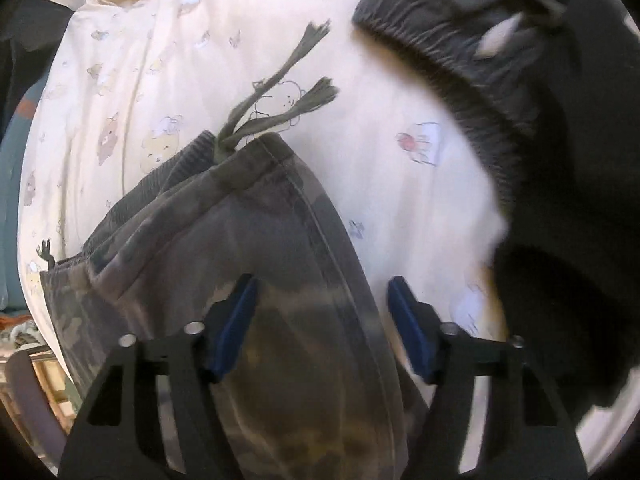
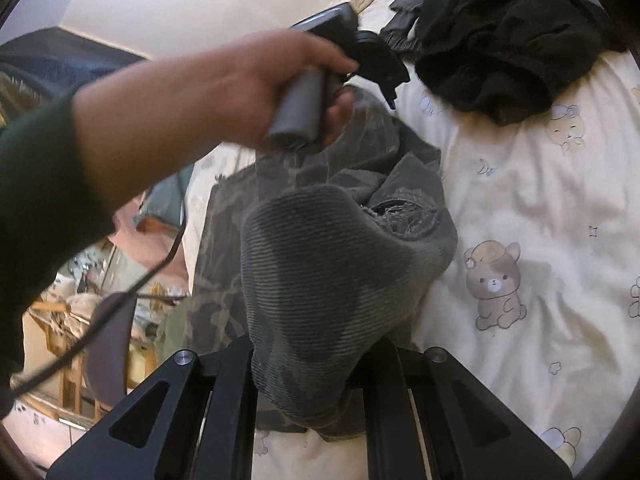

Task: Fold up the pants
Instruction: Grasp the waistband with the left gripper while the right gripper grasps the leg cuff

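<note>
The camouflage pants [image 1: 256,264] lie on the bed [image 1: 400,208], on its cream sheet printed with small bears. In the left wrist view the waistband is toward the far side, with two frayed drawstring ends [image 1: 288,92] spread loose on the sheet beyond it. A stitched side edge of the pants runs down the picture between the blue pads of the left tool [image 1: 322,316]. Those pads stand apart on either side of that edge and neither presses the cloth, so this tool is partly open and holds nothing.

In the right wrist view a ribbed grey cuff [image 2: 316,312] of the pants rises up out of the right tool [image 2: 316,412], whose fingers are drawn together and clamped on the cloth; the tips themselves are hidden under the fabric. The rest of the pants drapes away toward the far side.

Above them a hand [image 2: 208,96] in a dark green sleeve grips the handle of the left tool, pointing it steeply down at the pants.

A heap of black clothes [image 2: 504,40] sits at the far right, apart from the pants. Bare sheet lies open to the right. The bed's left edge is close beside the pants, with cluttered floor below.
</note>
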`<state>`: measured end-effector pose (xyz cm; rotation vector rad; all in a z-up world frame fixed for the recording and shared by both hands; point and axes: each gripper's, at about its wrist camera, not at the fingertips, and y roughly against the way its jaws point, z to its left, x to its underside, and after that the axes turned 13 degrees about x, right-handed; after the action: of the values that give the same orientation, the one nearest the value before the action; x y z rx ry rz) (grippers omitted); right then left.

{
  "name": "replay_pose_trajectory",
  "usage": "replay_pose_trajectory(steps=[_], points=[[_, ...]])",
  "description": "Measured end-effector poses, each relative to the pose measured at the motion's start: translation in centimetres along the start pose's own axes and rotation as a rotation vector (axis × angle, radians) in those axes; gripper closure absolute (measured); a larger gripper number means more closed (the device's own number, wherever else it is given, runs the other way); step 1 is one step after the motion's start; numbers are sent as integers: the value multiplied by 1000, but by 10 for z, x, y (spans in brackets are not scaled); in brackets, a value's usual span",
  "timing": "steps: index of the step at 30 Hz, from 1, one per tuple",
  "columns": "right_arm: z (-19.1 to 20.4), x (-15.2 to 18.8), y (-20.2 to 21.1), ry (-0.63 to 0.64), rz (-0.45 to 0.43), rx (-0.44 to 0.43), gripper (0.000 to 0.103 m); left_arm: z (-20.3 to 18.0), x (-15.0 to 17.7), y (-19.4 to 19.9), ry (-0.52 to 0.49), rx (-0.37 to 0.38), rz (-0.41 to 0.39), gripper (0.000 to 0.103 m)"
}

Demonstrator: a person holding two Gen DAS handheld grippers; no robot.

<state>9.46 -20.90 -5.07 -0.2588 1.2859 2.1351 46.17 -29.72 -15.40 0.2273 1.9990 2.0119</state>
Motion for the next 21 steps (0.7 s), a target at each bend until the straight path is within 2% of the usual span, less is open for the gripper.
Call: replay_pose_trajectory(steps=[4,7,9,10,13,16,21], points=[[23,6,-8,119,15,33,93,6,-11,-14,1,-65,-1,41],[32,13,-6,157,33,4,92,7,-18,-15,-23,-94,-19,41],[36,14,-10,172,46,-10,92,7,-21,-13,-57,-117,-31,53],[36,14,-10,172,47,-12,92,7,-22,-14,-76,-137,-24,68],[39,14,-11,188,45,-10,92,11,-22,-17,-109,-142,8,90],[38,15,-13,205,51,-13,92,18,-21,-7,-117,-106,-4,95],[45,14,-3,237,11,-46,92,39,-25,35,-121,-40,-47,96]])
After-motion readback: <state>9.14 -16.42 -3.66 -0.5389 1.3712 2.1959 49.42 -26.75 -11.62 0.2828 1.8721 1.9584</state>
